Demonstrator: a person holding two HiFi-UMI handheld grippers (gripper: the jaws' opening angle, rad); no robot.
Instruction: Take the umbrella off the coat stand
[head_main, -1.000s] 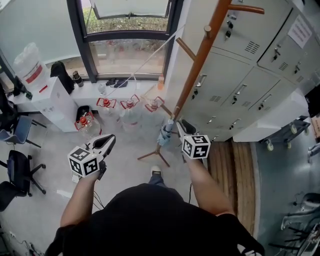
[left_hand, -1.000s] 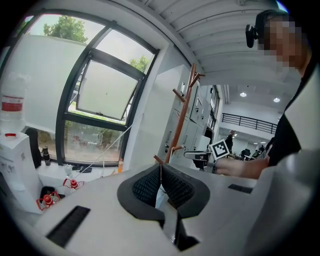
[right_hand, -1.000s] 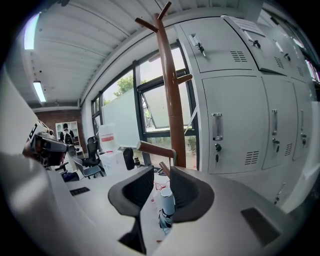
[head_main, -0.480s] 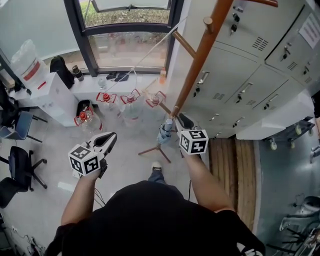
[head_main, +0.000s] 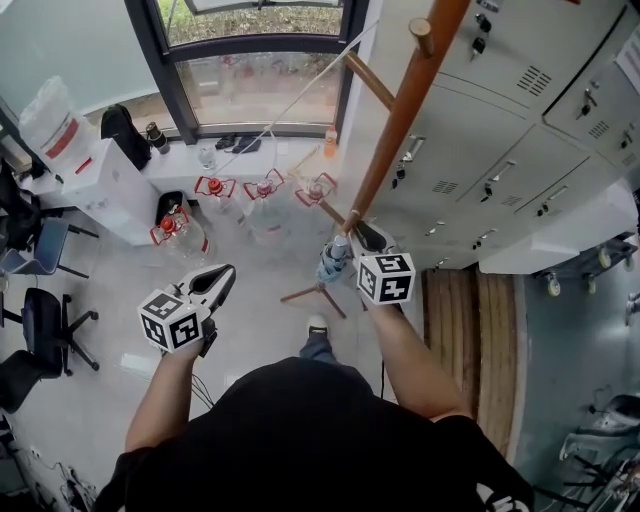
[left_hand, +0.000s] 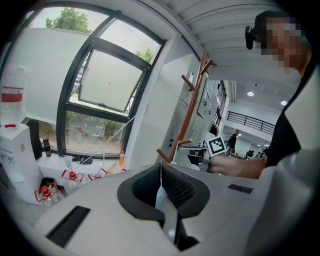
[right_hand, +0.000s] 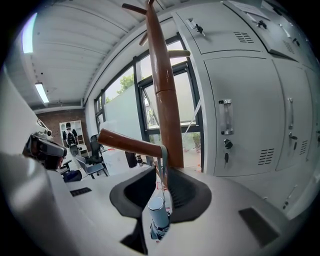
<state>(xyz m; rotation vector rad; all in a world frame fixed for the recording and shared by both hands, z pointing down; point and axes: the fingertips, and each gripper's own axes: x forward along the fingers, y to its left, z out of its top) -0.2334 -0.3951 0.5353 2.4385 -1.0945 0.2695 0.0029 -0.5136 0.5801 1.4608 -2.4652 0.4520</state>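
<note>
A brown wooden coat stand (head_main: 400, 110) rises in front of me; its pole (right_hand: 165, 90) fills the right gripper view. A small folded umbrella (head_main: 332, 260) hangs by its strap from a low peg (right_hand: 127, 142). My right gripper (head_main: 362, 238) reaches up to it. The umbrella (right_hand: 159, 217) dangles between the jaws, which are closing, and the pads do not press on it. My left gripper (head_main: 222, 275) is held out to the left, apart from the stand, shut and empty; its own view shows its pads (left_hand: 161, 167) together.
Grey lockers (head_main: 520, 150) stand right behind the stand. Water jugs with red handles (head_main: 215, 190) sit on the floor under the window. A white cabinet (head_main: 100, 190) and office chairs (head_main: 40, 330) are at the left. A wooden pallet (head_main: 465, 320) lies at the right.
Both grippers have drifted a little forward toward the stand. The right gripper now sits closer around the hanging umbrella. The umbrella still hangs on its peg.
</note>
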